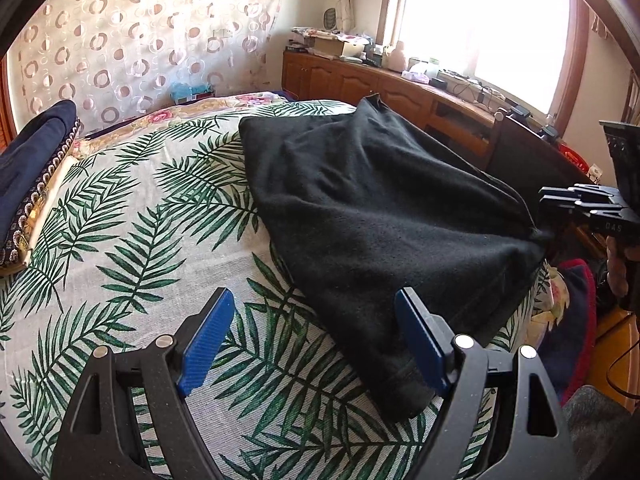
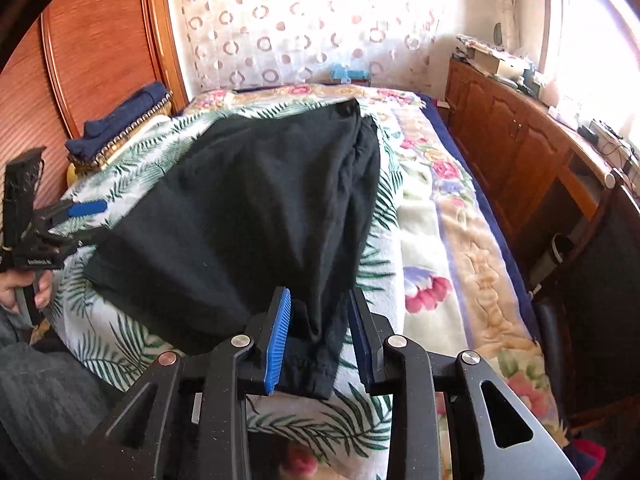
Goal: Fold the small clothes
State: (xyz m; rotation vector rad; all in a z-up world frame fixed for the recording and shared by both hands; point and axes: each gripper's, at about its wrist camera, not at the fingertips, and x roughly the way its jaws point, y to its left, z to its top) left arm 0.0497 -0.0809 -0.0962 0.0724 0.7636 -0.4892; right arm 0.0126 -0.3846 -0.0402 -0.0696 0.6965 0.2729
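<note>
A black garment (image 1: 380, 208) (image 2: 248, 208) lies spread on the palm-leaf sheet (image 1: 140, 240) of a bed. My left gripper (image 1: 314, 294) (image 2: 88, 226) hangs open and wide over the sheet, and its right finger is next to the garment's near corner. Nothing sits between its blue pads. My right gripper (image 2: 319, 294) (image 1: 544, 200) is at the garment's other near corner. A narrow hemmed end of the cloth hangs between its jaws. The jaws stand partly apart, with a gap showing beside the right pad. The cloth is drawn up into a peak toward that gripper.
Folded navy clothes (image 1: 28, 160) (image 2: 120, 116) are stacked on a pillow at the bed's head by the wooden headboard (image 2: 100, 40). A floral blanket (image 2: 460, 260) covers the bed's far side. A cluttered wooden cabinet (image 1: 360, 76) (image 2: 500, 140) runs under the window. A hand (image 2: 24, 288) grips the left gripper's handle.
</note>
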